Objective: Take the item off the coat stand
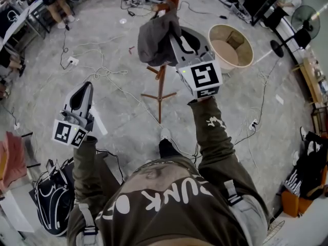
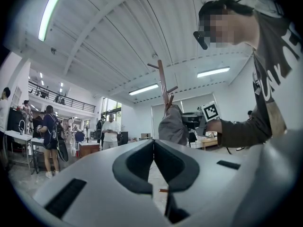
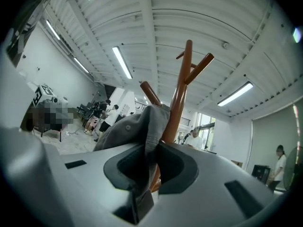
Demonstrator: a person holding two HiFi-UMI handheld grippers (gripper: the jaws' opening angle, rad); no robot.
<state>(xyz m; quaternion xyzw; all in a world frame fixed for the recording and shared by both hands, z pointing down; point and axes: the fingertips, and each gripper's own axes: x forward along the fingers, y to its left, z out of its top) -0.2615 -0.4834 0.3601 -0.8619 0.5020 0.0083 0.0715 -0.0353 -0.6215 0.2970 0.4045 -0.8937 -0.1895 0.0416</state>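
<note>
cap [image 1: 152, 40] up on the stand [image 1: 161, 88], draped over a peg high on the pole, and the right tongs [image 1: 175, 35] have it: jaws pinched almost together, a fold of the grey cloth caught between the pads. right gripper view shows it plainly, cloth running down through the narrow gap, the brown pole rising just behind it. one peg [image 3: 149, 93] pokes up beside the cap's crown, two more fork out higher on the pole, so wood sits close on the far side of the grip.

left tongs [image 1: 86, 88] hang low and well apart from the stand, jaws together with nothing between them.

down on the floor [image 1: 118, 122], the stand's feet spread out below the cap. loose cables [image 1: 102, 75] snake across the concrete to the left, with a power strip [image 1: 73, 61] among them. a round beige tub [image 1: 230, 46] sits just right of the stand, close beside the right arm. further right a standing fan [image 1: 302, 19]. a black bag [image 1: 54, 199] rests by the person's left side. people stand about in the hall behind, well clear of the stand.
</note>
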